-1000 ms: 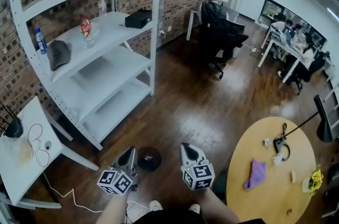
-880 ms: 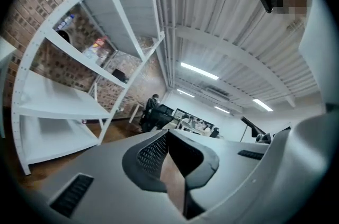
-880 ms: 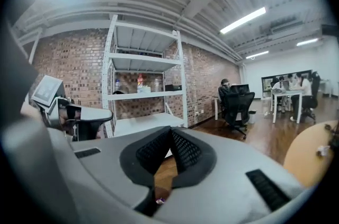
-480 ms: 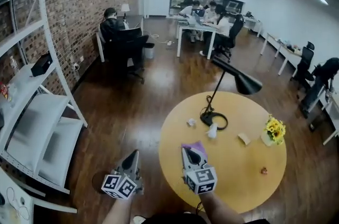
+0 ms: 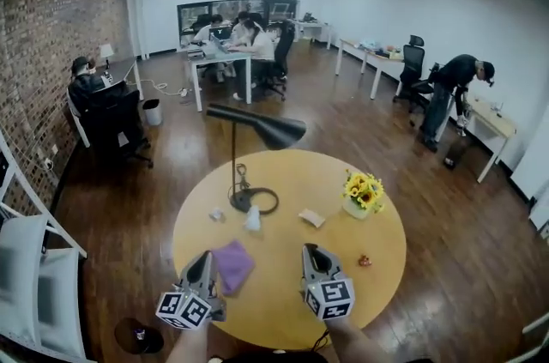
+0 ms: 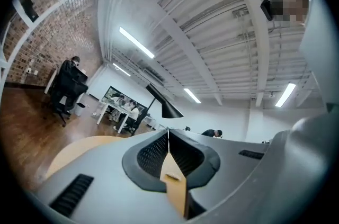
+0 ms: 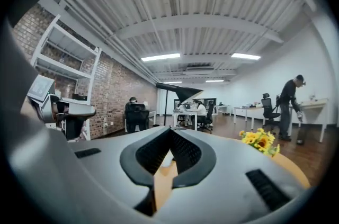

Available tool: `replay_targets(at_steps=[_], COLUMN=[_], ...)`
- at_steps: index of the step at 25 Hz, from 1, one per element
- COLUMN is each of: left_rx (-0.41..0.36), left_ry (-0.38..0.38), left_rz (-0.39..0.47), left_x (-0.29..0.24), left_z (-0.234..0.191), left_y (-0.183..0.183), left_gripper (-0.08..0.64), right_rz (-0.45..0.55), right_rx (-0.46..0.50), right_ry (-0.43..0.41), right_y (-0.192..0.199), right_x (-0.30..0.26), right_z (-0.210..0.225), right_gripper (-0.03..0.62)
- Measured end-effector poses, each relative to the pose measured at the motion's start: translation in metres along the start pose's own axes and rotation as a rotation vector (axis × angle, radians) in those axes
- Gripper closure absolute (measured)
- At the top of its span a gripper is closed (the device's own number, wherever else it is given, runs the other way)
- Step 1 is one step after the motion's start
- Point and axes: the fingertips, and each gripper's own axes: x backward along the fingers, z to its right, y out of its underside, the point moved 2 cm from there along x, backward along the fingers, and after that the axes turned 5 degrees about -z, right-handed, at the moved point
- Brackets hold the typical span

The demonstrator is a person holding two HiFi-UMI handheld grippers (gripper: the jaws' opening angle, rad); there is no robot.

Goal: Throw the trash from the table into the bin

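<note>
Office floor, round table (image 5: 382,220) centre frame. Paper scraps (image 5: 311,217) lie mid-table beside the lamp base (image 5: 254,200), unpicked. Left gripper (image 5: 204,260) and right gripper (image 5: 310,255) hover at the near edge, jaws closed and empty, probably squaring up for a first pick. Bin (image 5: 140,336) on the floor, lower left.

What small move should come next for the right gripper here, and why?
Probably open the right gripper and ease it forward toward the tan scrap on the round table. Its jaws are shut with nothing between them, so it cannot take anything as it stands, and that scrap lies just ahead of it on the tabletop.
</note>
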Motion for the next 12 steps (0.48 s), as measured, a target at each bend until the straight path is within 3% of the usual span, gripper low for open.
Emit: replay_targets(at_steps=[5, 12], left_rx=[-0.056, -0.070], left_ry=[0.186, 0.311], left_rz=[-0.078, -0.100], left_x=[-0.030, -0.032], left_z=[0.037, 0.040], left_y=[0.009, 0.013], left_gripper=[0.551, 0.552], right_rz=[0.017, 0.046], right_rx=[-0.065, -0.118], right_ry=[0.195, 0.366], right_y=[0.016, 0.028], right_x=[0.048, 0.095], right_z=[0.056, 0.066], right_gripper=[0.592, 0.592])
